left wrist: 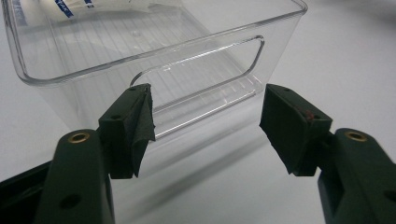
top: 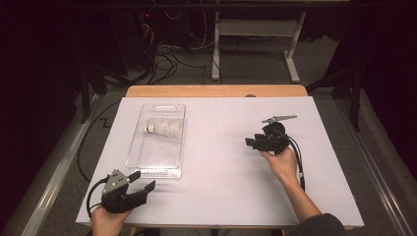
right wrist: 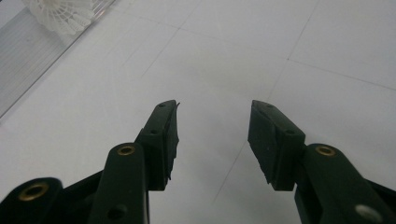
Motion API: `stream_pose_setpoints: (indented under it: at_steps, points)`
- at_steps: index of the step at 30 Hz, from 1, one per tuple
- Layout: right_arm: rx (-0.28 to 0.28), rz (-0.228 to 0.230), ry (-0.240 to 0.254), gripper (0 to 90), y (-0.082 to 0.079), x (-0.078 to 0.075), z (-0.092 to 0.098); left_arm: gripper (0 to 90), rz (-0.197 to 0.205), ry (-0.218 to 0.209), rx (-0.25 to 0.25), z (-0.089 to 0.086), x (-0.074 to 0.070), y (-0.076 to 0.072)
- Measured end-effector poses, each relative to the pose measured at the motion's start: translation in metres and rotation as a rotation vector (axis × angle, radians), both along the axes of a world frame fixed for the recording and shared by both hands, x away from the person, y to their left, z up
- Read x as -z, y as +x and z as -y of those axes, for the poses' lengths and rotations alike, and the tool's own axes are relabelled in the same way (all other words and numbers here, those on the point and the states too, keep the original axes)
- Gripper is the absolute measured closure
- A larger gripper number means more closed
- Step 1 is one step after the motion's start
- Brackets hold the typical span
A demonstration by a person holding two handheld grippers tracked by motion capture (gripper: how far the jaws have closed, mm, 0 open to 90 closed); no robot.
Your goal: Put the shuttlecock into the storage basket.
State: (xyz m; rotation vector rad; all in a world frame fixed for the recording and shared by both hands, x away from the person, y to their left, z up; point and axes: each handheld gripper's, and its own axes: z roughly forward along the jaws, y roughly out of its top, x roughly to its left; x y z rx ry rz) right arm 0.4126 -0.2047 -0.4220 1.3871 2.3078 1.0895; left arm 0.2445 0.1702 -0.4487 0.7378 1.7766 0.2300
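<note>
In the upper left of the right gripper view the shuttlecock [right wrist: 63, 14] is cut off by the top edge, its cork end out of sight. In the left gripper view the clear tray [left wrist: 154, 51] runs past the top and left edges, and the blue print on the white thing [left wrist: 93, 5] inside it is too blurred to read.

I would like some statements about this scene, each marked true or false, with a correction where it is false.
1. A shuttlecock lies inside the clear plastic tray. True.
2. The left tool grips the tray's handle. False: its jaws stand open just in front of the tray's near end, with nothing between them.
3. The right tool holds the shuttlecock. False: its jaws are open and empty above the white table sheet.
4. The tray lies on the left part of the table. True.
5. The right tool points toward the tray. True.
</note>
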Motion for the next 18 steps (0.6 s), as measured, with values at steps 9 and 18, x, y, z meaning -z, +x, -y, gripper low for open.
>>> stream_pose_setpoints:
  at_steps: [9,18]
  points:
    - [0.006,-0.002,0.000,53.3,-0.0029,0.0029,0.0054,35.7,0.002,0.002,0.002,-0.0002,0.0002,0.0002]
    - [0.017,-0.001,0.002,53.2,-0.0068,0.0038,0.0108,35.7,0.002,0.002,0.003,-0.0004,0.0001,0.0004]
